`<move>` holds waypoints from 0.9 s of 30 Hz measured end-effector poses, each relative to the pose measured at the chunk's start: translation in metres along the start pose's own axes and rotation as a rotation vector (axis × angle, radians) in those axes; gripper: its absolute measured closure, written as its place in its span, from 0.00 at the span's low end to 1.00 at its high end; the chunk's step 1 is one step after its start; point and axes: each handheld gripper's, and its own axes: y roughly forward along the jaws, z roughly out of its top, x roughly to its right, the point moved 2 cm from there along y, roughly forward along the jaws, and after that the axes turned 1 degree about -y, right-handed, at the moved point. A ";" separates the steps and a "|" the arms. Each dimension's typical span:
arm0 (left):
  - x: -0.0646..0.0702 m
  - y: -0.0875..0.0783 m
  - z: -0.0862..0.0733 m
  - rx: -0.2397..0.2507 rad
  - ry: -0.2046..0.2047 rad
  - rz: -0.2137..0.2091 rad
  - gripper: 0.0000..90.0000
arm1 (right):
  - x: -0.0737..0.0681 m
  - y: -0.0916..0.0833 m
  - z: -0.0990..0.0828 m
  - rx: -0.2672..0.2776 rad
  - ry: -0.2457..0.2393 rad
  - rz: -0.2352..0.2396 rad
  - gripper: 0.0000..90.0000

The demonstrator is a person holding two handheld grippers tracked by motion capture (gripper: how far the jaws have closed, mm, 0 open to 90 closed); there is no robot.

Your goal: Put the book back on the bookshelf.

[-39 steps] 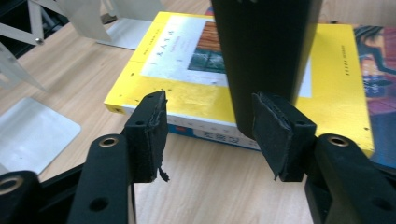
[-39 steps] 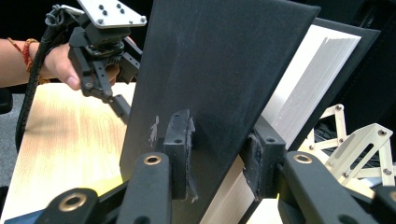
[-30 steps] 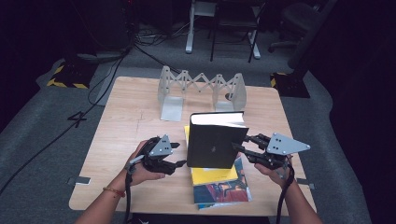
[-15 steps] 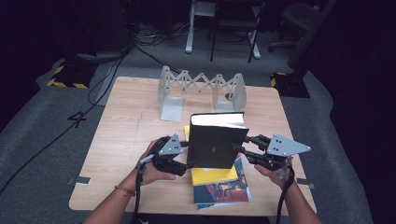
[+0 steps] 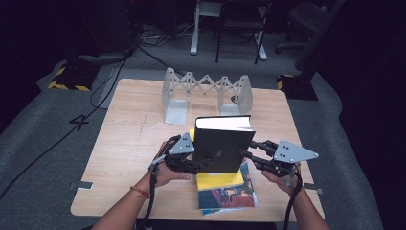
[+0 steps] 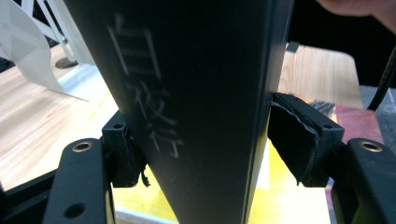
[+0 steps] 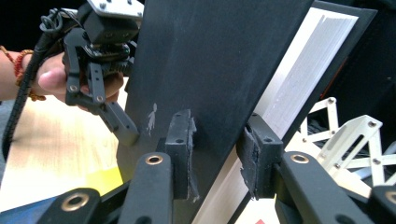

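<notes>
A thick black book point(image 5: 222, 143) stands upright near the table's front, over a stack of flat books. My right gripper point(image 5: 246, 155) is shut on its right edge; in the right gripper view its pads point(image 7: 180, 149) clamp the front cover and page block point(image 7: 210, 60). My left gripper point(image 5: 203, 165) sits at the book's left side. Its jaws have just been closing on the spine point(image 6: 196, 93), and both pads point(image 6: 123, 156) lie against it. White characters run down the spine.
A white folding rack point(image 5: 206, 91) stands at the back of the wooden table point(image 5: 134, 143). A yellow book point(image 5: 220, 181) and a colourful one point(image 5: 230, 196) lie flat under the black book. Cables and chair legs lie on the floor behind.
My left hand has moved right, from beside the book onto its spine. The book and the right gripper have stayed put.
</notes>
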 end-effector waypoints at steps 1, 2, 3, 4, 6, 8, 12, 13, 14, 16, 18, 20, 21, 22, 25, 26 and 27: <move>0.000 0.000 0.001 0.006 -0.003 -0.002 0.36 | -0.001 0.000 0.000 0.000 0.000 -0.007 0.75; -0.001 -0.001 0.002 0.016 -0.007 -0.007 0.37 | -0.002 0.000 -0.001 -0.002 -0.006 -0.015 0.74; -0.001 -0.002 0.003 0.025 -0.010 -0.012 0.37 | -0.002 0.000 -0.002 -0.008 -0.006 -0.019 0.74; -0.001 -0.002 0.004 0.034 -0.018 -0.016 0.37 | -0.002 -0.001 -0.005 -0.018 -0.003 -0.021 0.72; -0.001 -0.003 0.006 0.039 -0.007 -0.024 0.38 | -0.002 -0.002 -0.009 -0.030 0.007 -0.027 0.67; -0.002 -0.003 0.009 0.051 -0.004 -0.038 0.39 | -0.001 -0.004 -0.014 -0.042 0.023 -0.047 0.61; -0.002 -0.003 0.012 0.061 0.022 -0.050 0.42 | 0.000 -0.006 -0.027 -0.080 0.045 -0.087 0.52; -0.002 -0.003 0.012 0.068 0.018 -0.055 0.43 | 0.001 -0.005 -0.030 -0.091 0.055 -0.089 0.51; -0.002 -0.003 0.012 0.068 0.018 -0.055 0.43 | 0.001 -0.005 -0.030 -0.091 0.055 -0.089 0.51; -0.002 -0.004 0.014 0.081 0.026 -0.061 0.44 | 0.001 -0.004 -0.037 -0.110 0.067 -0.085 0.46; -0.001 -0.006 0.019 0.114 0.011 -0.069 0.44 | 0.000 -0.001 -0.041 -0.120 0.077 -0.083 0.43; -0.001 -0.010 0.027 0.137 0.024 -0.089 0.45 | -0.001 0.002 -0.043 -0.121 0.084 -0.063 0.42; 0.000 -0.010 0.030 0.137 0.029 -0.091 0.46 | -0.001 0.003 -0.044 -0.123 0.087 -0.057 0.42; 0.001 -0.010 0.033 0.133 0.039 -0.092 0.47 | -0.003 0.006 -0.045 -0.129 0.087 -0.047 0.42; 0.004 -0.010 0.039 0.143 0.055 -0.107 0.49 | -0.005 0.007 -0.045 -0.135 0.076 -0.047 0.43; 0.005 -0.011 0.041 0.152 0.054 -0.116 0.50 | -0.006 0.007 -0.045 -0.137 0.076 -0.033 0.45; 0.005 -0.012 0.043 0.156 0.056 -0.120 0.50 | -0.006 0.007 -0.045 -0.137 0.076 -0.033 0.45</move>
